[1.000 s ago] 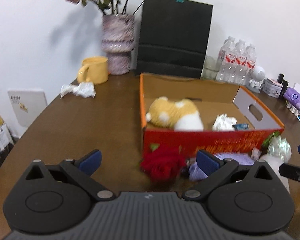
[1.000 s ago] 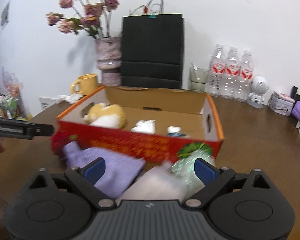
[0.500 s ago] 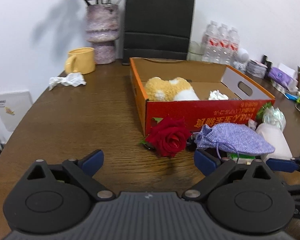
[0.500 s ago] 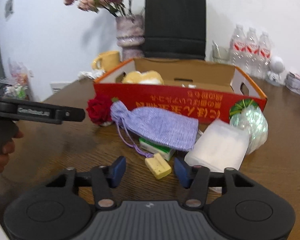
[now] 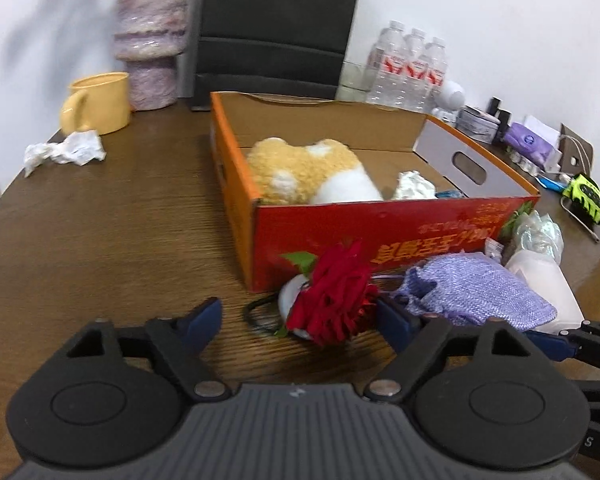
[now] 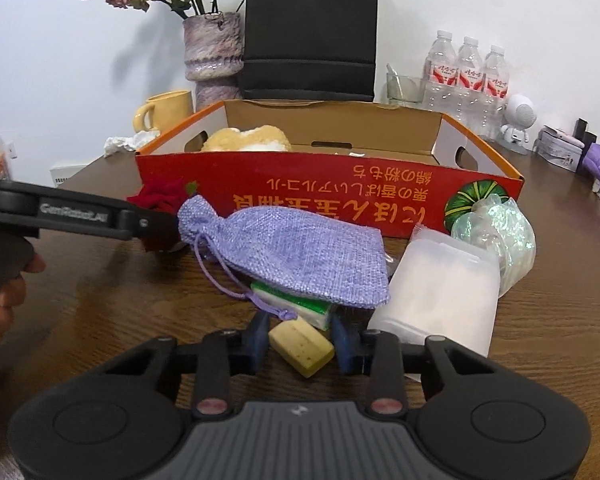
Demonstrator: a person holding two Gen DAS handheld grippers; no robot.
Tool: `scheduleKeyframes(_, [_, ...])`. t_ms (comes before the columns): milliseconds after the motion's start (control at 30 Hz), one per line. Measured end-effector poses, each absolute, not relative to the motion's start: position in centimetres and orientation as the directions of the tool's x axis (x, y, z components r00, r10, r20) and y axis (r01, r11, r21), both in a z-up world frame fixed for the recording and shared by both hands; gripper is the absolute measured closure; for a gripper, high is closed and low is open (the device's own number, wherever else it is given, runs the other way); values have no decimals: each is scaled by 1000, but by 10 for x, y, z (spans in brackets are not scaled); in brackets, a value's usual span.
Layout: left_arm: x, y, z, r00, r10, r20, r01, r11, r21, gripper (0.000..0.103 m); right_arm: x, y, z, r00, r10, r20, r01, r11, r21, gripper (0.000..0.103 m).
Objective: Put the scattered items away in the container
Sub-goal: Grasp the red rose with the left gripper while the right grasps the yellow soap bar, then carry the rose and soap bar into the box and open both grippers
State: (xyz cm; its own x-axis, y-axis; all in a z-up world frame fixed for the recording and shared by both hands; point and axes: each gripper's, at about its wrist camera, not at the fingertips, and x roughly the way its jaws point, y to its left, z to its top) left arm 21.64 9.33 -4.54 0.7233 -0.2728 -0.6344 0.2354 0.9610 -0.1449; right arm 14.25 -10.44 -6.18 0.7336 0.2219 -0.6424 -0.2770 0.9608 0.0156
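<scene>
The orange-red cardboard box (image 5: 400,232) holds a yellow-and-white plush toy (image 5: 300,168) and a crumpled paper. In front of it a red rose (image 5: 336,296) lies between the jaws of my left gripper (image 5: 298,314). They are closing: the right pad touches the petals, the left pad stands apart. My right gripper (image 6: 300,334) is closing on a small yellow block (image 6: 302,346), and its pads meet both ends. Just beyond lie a purple drawstring pouch (image 6: 292,256), a green-and-white packet (image 6: 300,306), a white bag (image 6: 440,296) and an iridescent bundle (image 6: 500,232).
A crumpled tissue (image 5: 64,152) lies at the table's far left, near a yellow mug (image 5: 100,108) and a purple vase (image 5: 152,40). A black paper bag (image 5: 276,28) and water bottles (image 5: 408,68) stand behind the box. A black hair tie (image 5: 260,316) lies beside the rose.
Both grippers sank toward the table. The right jaws narrowed from wide to the sides of the yellow block. The left jaws came around the rose and drew in.
</scene>
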Motion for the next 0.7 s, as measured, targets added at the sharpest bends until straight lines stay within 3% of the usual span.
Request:
scheduleKeyframes(33, [216, 91, -46, 721, -278, -634, 246, 959, -141, 55, 142, -104, -62, 736, 217, -641, -271, 962, 15, 71])
scheduleKeyframes(700, [193, 95, -46, 735, -283, -616, 265, 956, -123, 56, 134, -99, -57, 736, 213, -643, -239, 970, 48, 71])
